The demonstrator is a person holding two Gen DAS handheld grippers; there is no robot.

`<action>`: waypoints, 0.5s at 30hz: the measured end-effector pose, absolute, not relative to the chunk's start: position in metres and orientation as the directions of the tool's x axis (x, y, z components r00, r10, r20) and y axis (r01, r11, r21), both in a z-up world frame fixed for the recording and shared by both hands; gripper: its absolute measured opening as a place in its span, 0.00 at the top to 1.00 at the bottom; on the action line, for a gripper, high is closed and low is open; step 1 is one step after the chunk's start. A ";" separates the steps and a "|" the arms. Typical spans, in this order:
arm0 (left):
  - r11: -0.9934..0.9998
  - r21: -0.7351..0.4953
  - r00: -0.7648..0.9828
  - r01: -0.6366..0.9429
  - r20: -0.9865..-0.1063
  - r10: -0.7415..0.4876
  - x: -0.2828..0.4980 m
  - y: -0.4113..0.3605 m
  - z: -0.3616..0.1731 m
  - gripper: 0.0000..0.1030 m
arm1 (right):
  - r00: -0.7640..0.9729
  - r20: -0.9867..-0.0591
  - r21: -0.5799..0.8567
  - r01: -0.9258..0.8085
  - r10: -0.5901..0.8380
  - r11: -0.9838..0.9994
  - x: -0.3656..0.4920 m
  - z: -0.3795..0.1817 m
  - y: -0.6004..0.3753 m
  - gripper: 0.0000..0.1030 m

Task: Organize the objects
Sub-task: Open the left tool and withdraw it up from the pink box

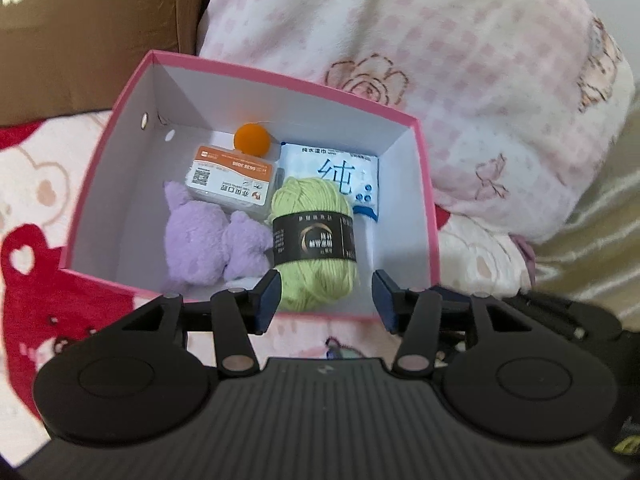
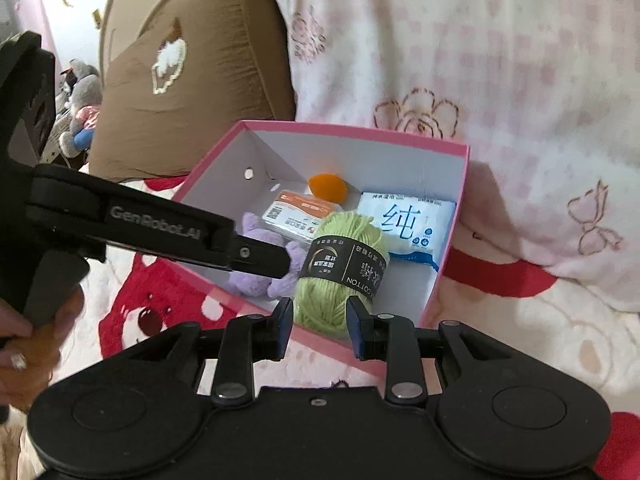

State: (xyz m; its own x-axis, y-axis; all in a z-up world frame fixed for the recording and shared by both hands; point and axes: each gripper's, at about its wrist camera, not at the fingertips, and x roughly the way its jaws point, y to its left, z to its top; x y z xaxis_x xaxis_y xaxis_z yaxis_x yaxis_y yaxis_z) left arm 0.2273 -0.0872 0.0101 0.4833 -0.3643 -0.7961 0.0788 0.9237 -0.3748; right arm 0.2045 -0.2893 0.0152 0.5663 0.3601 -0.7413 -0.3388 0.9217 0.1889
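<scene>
A pink box (image 1: 280, 76) (image 2: 352, 128) with white inside walls stands open on the bed. In it lie a green yarn ball (image 1: 314, 240) (image 2: 340, 276) with a black band, a purple plush (image 1: 208, 240) (image 2: 250, 286), an orange pompom (image 1: 251, 139) (image 2: 327, 187), a white and orange card box (image 1: 230, 178) (image 2: 298, 216) and a wipes packet (image 1: 336, 176) (image 2: 404, 220). My left gripper (image 1: 326, 300) (image 2: 276, 264) hangs open over the box's near rim, holding nothing. My right gripper (image 2: 319, 320) is drawn in to a narrow gap above the near rim, gripping nothing. The yarn shows behind it.
A brown cushion (image 1: 80, 40) (image 2: 192, 92) leans behind the box on the left. A pink floral quilt (image 1: 440, 60) (image 2: 480, 60) is piled behind and to the right. The box rests on a red and white bear-print blanket (image 1: 40, 280) (image 2: 160, 312). A hand (image 2: 24, 344) holds the left gripper's handle.
</scene>
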 end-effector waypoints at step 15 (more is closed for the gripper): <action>0.935 -0.302 0.480 0.184 -0.803 -0.353 0.148 -0.069 0.075 0.39 | 0.589 -0.713 0.159 -0.391 0.380 0.906 0.140 0.073 -0.287 0.39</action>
State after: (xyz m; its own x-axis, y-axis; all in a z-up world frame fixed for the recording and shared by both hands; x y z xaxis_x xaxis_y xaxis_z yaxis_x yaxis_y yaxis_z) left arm 0.1478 -0.0689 0.0749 0.4797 -0.3534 -0.8031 0.1836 0.9355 -0.3020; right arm 0.1397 -0.2869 0.0725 0.5894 0.3797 -0.7130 -0.3915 0.9063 0.1591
